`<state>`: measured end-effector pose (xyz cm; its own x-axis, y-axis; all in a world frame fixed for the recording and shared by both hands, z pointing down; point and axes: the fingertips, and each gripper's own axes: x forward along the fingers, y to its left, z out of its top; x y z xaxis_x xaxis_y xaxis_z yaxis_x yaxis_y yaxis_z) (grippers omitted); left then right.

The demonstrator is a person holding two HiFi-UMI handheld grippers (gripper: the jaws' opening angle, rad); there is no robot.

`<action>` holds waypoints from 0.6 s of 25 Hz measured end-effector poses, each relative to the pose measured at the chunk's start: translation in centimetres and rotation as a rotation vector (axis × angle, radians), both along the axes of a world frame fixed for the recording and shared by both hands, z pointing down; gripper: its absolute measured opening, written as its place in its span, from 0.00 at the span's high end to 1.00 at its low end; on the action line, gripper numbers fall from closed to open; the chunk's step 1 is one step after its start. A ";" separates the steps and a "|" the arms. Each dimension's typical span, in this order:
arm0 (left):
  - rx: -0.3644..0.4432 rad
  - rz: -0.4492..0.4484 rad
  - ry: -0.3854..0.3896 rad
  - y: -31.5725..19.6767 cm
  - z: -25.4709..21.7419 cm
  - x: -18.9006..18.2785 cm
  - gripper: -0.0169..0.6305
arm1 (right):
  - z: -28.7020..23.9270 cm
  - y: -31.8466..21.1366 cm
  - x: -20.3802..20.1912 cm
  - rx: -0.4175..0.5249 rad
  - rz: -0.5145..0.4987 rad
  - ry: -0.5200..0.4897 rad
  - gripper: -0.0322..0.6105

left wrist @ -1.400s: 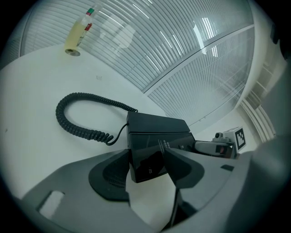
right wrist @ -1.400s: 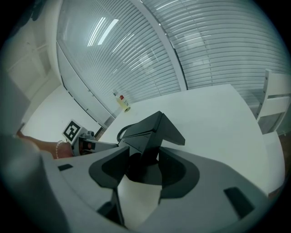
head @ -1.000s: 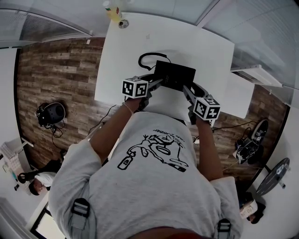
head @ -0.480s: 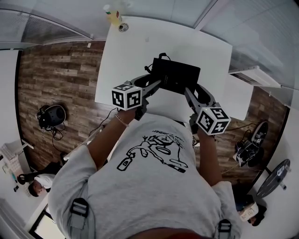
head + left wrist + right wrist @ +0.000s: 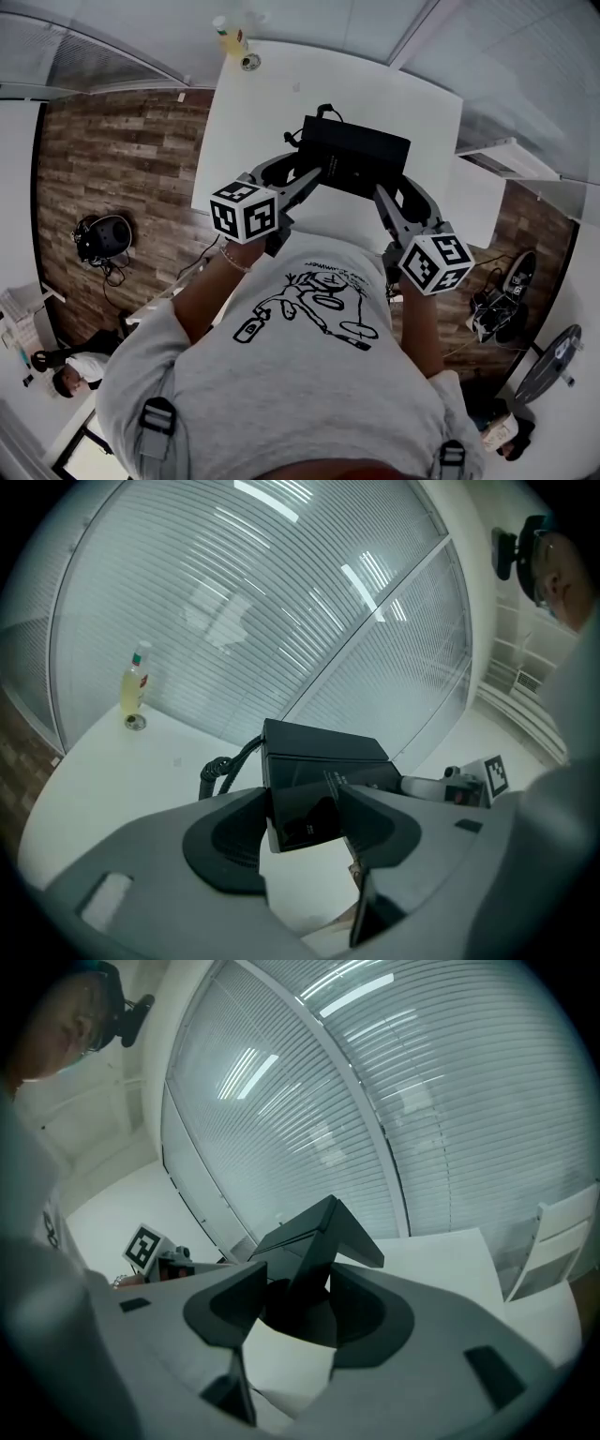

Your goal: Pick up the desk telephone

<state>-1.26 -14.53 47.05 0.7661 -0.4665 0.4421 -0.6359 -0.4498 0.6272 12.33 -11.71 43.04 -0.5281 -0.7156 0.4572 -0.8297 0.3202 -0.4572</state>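
Note:
The black desk telephone [image 5: 356, 156] hangs in the air above the white table [image 5: 272, 103], its coiled cord [image 5: 322, 112] trailing off its far side. My left gripper [image 5: 314, 174] is shut on the phone's near left corner, and my right gripper [image 5: 378, 192] is shut on its near right corner. In the left gripper view the phone [image 5: 319, 771] sits clamped between the two grey jaws, with the cord [image 5: 220, 769] curling to the left. In the right gripper view the phone [image 5: 319, 1237] stands tilted on edge between the jaws.
A yellow bottle [image 5: 229, 33] and a small round cap [image 5: 249, 62] stand at the table's far left corner. A lower white side unit [image 5: 473, 202] adjoins the table on the right. Wood floor [image 5: 112, 159] lies to the left, with a headset [image 5: 103, 232] on it.
Both grippers have lifted the telephone off the table and carried it slightly away from the person; the marker cubes have come closer to the camera.

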 end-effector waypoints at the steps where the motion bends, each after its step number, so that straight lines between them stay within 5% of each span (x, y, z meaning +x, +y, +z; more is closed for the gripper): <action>1: 0.004 -0.001 0.004 0.2 -0.4 -0.1 0.62 | -0.5 0.1 -0.1 0.008 -0.001 0.002 0.67; 15: 0.034 -0.013 0.015 0.2 -1.8 -0.4 0.62 | -1.9 0.2 -0.4 0.045 -0.005 0.002 0.67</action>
<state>-1.67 -14.35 45.28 0.7661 -0.4912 0.4145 -0.6326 -0.4628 0.6210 11.96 -11.48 41.19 -0.5311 -0.7326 0.4258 -0.8288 0.3448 -0.4407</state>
